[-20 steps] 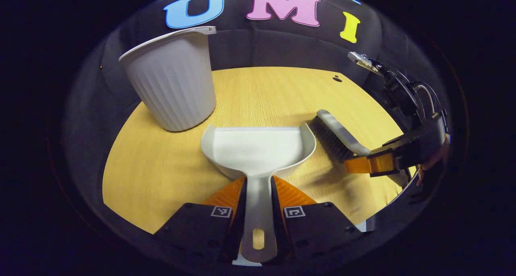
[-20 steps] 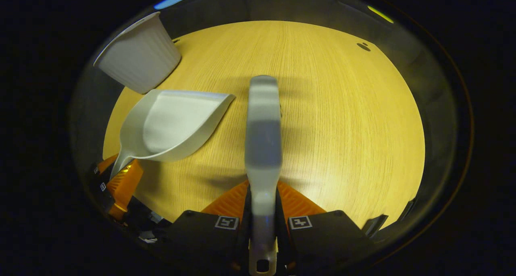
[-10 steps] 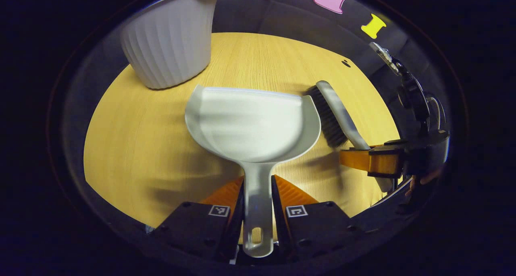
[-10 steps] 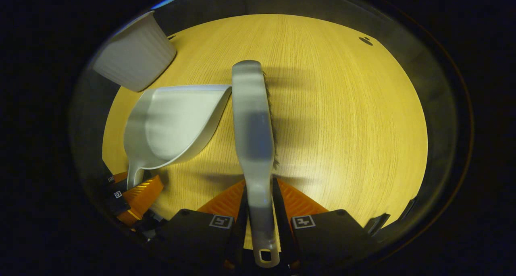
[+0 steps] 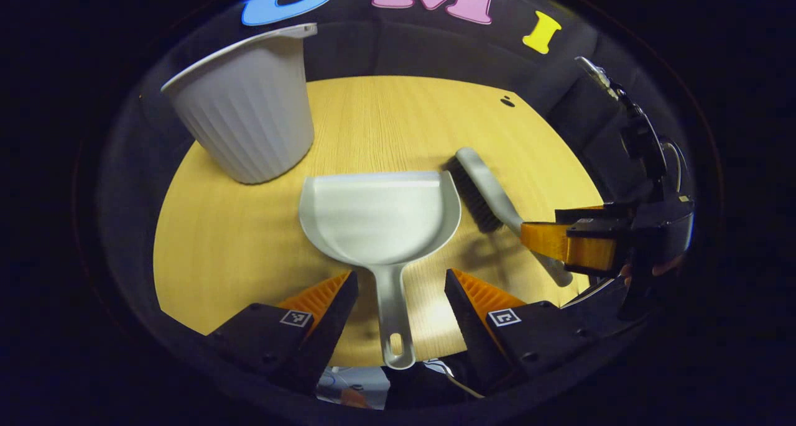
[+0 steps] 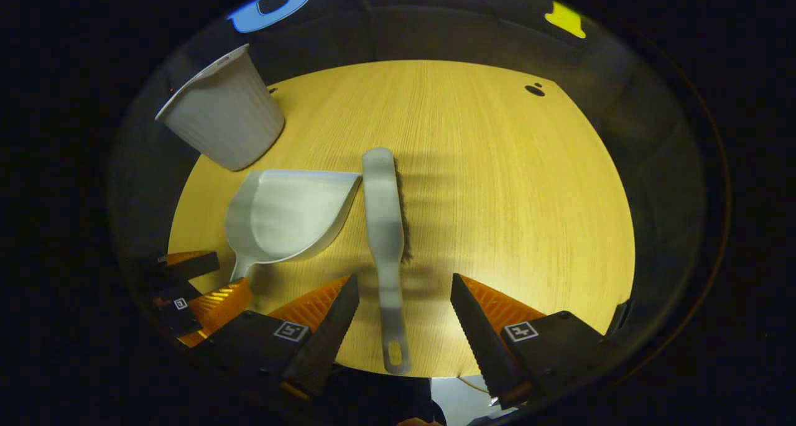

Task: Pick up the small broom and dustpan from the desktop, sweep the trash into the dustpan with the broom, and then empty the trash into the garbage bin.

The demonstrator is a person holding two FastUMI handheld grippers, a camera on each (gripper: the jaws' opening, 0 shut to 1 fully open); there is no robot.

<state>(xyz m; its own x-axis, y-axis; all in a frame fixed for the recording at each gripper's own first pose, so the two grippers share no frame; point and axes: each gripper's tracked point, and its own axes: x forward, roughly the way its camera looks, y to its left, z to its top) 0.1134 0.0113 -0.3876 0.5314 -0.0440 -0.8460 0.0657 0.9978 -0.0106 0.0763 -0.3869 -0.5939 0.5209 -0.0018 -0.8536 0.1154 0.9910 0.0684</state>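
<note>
In the left gripper view the left gripper (image 5: 401, 289) is spread wide, its two fingers standing apart on either side of the dustpan (image 5: 380, 221) handle and touching nothing. The dustpan lies flat on the tabletop (image 5: 230, 252), its smooth pale plastic scoop pointing away toward the garbage bin (image 5: 244, 115), its slim handle ending in a hanging hole near the table's front edge. This view catches the broom (image 5: 482, 186) side-on, so its row of dark bristles shows beneath a curved grey back, just beside the dustpan's right wall. It also shows the right gripper (image 5: 563, 245) from the side, with fingertips of the hand that holds it behind the body.

The right gripper view looks down the broom (image 6: 384, 227) from above: here the bristles are mostly hidden under the long, smooth grey back, and the handle with its oval hole lies between the right gripper's (image 6: 404, 301) opened fingers, which have ribbed inner faces and clear the handle on both sides. The dustpan (image 6: 283, 217) appears to the left, with the left gripper (image 6: 199, 283) beyond its handle. The garbage bin (image 6: 224, 121) is a tapered, vertically fluted pale tub standing upright at the far left of the wood-grain tabletop (image 6: 516, 196)
</note>
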